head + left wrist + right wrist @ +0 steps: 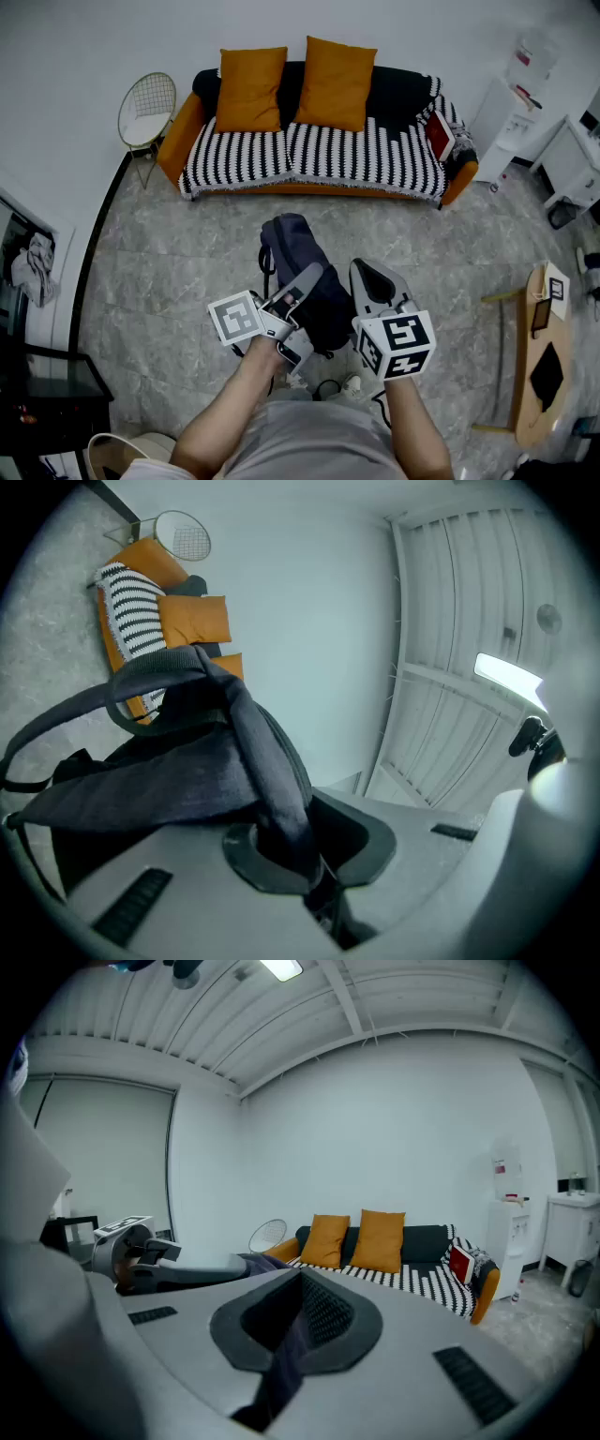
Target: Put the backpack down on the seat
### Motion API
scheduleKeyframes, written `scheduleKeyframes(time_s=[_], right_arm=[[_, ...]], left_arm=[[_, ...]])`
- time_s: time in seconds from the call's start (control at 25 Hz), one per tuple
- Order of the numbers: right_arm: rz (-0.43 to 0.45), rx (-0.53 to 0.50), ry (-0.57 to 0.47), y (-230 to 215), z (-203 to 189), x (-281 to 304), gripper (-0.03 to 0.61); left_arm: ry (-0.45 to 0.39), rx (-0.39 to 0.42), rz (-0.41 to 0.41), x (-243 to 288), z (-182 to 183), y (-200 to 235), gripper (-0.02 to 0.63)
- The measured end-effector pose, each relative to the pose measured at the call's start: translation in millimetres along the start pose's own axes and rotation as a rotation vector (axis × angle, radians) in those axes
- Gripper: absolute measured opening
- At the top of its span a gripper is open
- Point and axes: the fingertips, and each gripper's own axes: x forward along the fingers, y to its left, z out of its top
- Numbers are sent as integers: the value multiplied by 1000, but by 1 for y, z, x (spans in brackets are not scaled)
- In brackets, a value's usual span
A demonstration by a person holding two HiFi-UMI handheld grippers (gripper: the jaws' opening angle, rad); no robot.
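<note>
The dark blue backpack (302, 267) hangs above the floor between my two grippers, some way short of the sofa (319, 155), which has a black-and-white striped seat and two orange cushions. My left gripper (307, 279) is shut on a backpack strap (267, 761), and the bag's body (150, 775) sags just beyond the jaws. My right gripper (368, 274) is at the bag's right side, shut on a dark strap (284, 1358) that runs down between its jaws. The sofa (412, 1265) lies straight ahead in the right gripper view.
A wire chair (147, 108) stands left of the sofa, and a red item (438, 136) leans at the sofa's right end. White cabinets (511, 117) are at the far right. A wooden table (534, 361) is to my right, a black table (47, 380) to my left.
</note>
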Motion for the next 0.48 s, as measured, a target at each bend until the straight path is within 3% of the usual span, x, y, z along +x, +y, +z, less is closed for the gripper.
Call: scheduleKeyframes(time_s=[0.48], right_arm=[[23,-21,21,68,-9,27,2]], left_arm=[[-6,-21,-5,-57,34,4,12]])
